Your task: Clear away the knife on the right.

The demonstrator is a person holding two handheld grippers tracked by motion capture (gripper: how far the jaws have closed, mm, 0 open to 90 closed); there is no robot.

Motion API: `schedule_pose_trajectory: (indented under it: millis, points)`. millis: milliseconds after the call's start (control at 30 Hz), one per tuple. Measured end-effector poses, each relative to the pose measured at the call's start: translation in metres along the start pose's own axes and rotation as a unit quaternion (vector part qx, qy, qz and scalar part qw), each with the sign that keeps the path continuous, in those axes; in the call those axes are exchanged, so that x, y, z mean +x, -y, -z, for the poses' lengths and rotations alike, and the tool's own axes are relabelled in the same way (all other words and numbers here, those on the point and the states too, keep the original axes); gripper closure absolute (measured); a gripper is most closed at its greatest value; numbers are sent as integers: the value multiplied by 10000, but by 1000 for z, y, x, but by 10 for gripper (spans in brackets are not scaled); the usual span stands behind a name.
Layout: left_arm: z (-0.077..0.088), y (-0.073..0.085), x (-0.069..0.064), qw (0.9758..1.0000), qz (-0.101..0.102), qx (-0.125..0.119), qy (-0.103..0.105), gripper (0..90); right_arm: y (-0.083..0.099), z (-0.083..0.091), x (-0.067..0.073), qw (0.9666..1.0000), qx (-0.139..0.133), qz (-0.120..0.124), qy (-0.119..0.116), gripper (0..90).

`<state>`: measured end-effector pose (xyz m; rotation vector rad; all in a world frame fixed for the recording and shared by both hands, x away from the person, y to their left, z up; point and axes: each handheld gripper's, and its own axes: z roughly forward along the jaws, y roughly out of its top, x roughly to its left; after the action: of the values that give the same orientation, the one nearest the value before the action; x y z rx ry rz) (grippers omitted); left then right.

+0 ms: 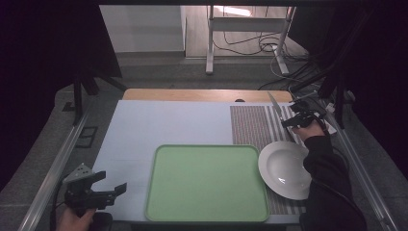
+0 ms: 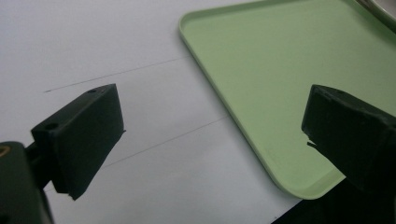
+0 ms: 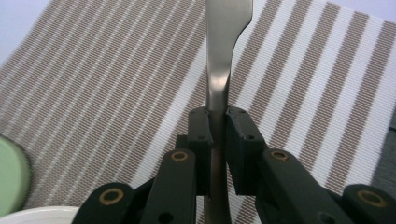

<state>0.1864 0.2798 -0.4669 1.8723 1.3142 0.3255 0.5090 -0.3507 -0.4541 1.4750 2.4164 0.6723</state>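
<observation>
Right gripper (image 3: 217, 135) is clamped on a metal knife (image 3: 223, 56) at the far right, over the striped placemat (image 1: 255, 126); long axis runs away from the jaws. White bowl (image 1: 285, 169) sits just near of it, green tray (image 1: 207, 182) left. Left gripper (image 1: 103, 185) is held open, near-left.

**Colours on the table, quick rundown**

The tray (image 1: 207, 183) is a flat pastel green, no pattern at all. The bowl (image 1: 285, 169) next to it is plain glossy white. The placemat (image 1: 255, 126) is the only patterned thing: brown-and-white woven stripes, fine ones on one part and wide bands on the other. The table (image 1: 159, 125) cover is pale bluish white. Both grippers are matte black, and the right gripper (image 3: 217, 135) has brass-coloured rivets. The knife (image 3: 223, 56) is shiny silver metal.
</observation>
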Motion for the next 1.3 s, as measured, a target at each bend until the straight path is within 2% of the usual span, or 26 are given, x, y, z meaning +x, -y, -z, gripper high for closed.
schedule_pose_trajectory:
  millis: [233, 433, 533, 667, 700, 767, 800, 833, 1000, 1033, 1067, 1133, 1233, 1300]
  points:
    - [0, 0, 0, 10000, 6, -4, 0, 54, -6, 1, 10, 9996, -208, 8, -188, 813]
    - [0, 0, 0, 10000, -9, 0, -1, 54, -13, -1, 25, 9982, -381, 76, -456, 812]
    - [0, 0, 0, 10000, -7, 0, -2, 54, -17, -3, 38, 9966, -478, 134, -651, 812]
    - [0, 0, 0, 10000, -14, 4, -6, 54, -19, -5, 46, 9958, -517, 181, -731, 812]
    - [0, 0, 0, 10000, -17, 5, -7, 54, -21, -6, 54, 9946, -543, 208, -860, 812]
    - [0, 0, 0, 10000, -18, 3, -6, 54, -22, -6, 58, 9942, -556, 235, -890, 812]
    - [0, 0, 0, 10000, -24, 4, -7, 54, -24, -7, 66, 9928, -569, 291, -1009, 812]
    - [0, 0, 0, 10000, -24, 4, -7, 55, -24, -7, 66, 9928, -569, 291, -1009, 812]
    - [0, 0, 0, 10000, -29, 3, -9, 54, -27, -6, 95, 9888, -599, 499, -1270, 812]
    - [0, 0, 0, 10000, -31, 3, -9, 54, -27, -6, 95, 9888, -599, 499, -1270, 812]
    - [0, 0, -1, 10000, -32, 2, -10, 54, -26, -4, 106, 9873, -592, 570, -1363, 812]
    - [0, 0, -1, 10000, -31, 1, -10, 54, -26, -3, 109, 9868, -586, 578, -1391, 812]
    - [0, 0, -1, 10000, -32, -1, -11, 54, -19, 0, 124, 9851, -550, 695, -1477, 812]
    - [0, 0, -1, 10000, -35, 1, -13, 54, -17, 1, 127, 9845, -566, 711, -1497, 812]
